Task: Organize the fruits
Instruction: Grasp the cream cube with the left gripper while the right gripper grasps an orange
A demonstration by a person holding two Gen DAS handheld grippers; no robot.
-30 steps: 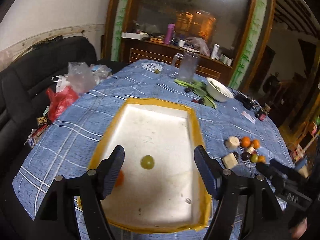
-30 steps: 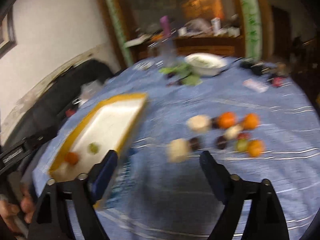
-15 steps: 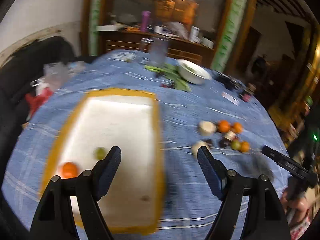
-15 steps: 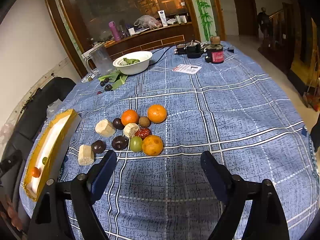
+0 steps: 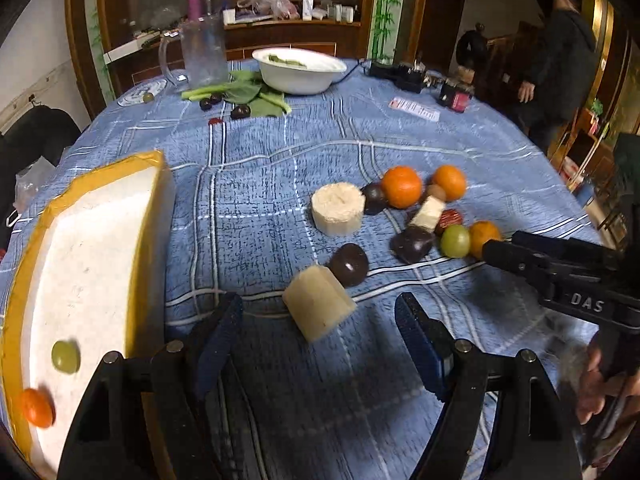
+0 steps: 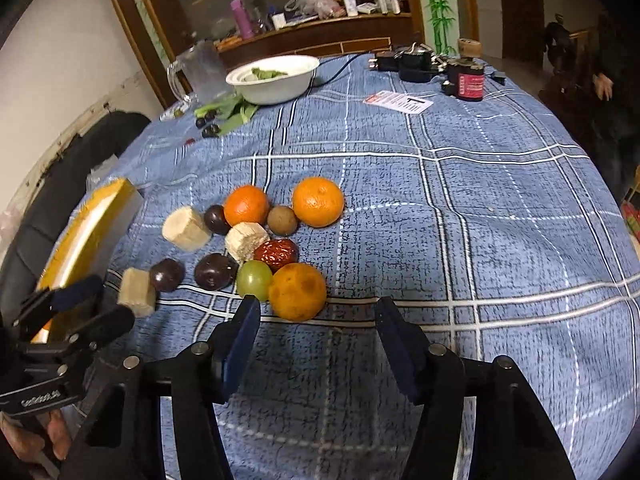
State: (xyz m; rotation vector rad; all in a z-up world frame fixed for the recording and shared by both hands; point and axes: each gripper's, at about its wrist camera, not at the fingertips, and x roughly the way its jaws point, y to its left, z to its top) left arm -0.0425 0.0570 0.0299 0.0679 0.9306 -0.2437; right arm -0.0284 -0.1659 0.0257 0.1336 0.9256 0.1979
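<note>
A cluster of fruit lies on the blue checked tablecloth: oranges (image 6: 318, 207), a green grape (image 6: 253, 278), dark plums (image 6: 214, 271), a red date (image 6: 277, 251) and pale sugarcane chunks (image 5: 319, 307). My left gripper (image 5: 319, 330) is open, with the nearest cane chunk just ahead between its fingers. My right gripper (image 6: 316, 330) is open, just short of the nearest orange (image 6: 297, 292). A yellow-rimmed white tray (image 5: 86, 240) at the left holds a green grape (image 5: 65, 356) and a small orange (image 5: 37, 407).
A white bowl (image 5: 300, 69), leafy greens (image 5: 248, 94), a glass jug (image 5: 199, 54) and loose dark fruits (image 5: 240, 111) sit at the far side. Chargers and a jar (image 6: 467, 76) stand at the back right. A black sofa (image 6: 80, 168) is left of the table.
Both grippers swung from the tray towards the fruit cluster and moved closer to it. The left now faces a cane chunk, the right the nearest orange. Both stayed open.
</note>
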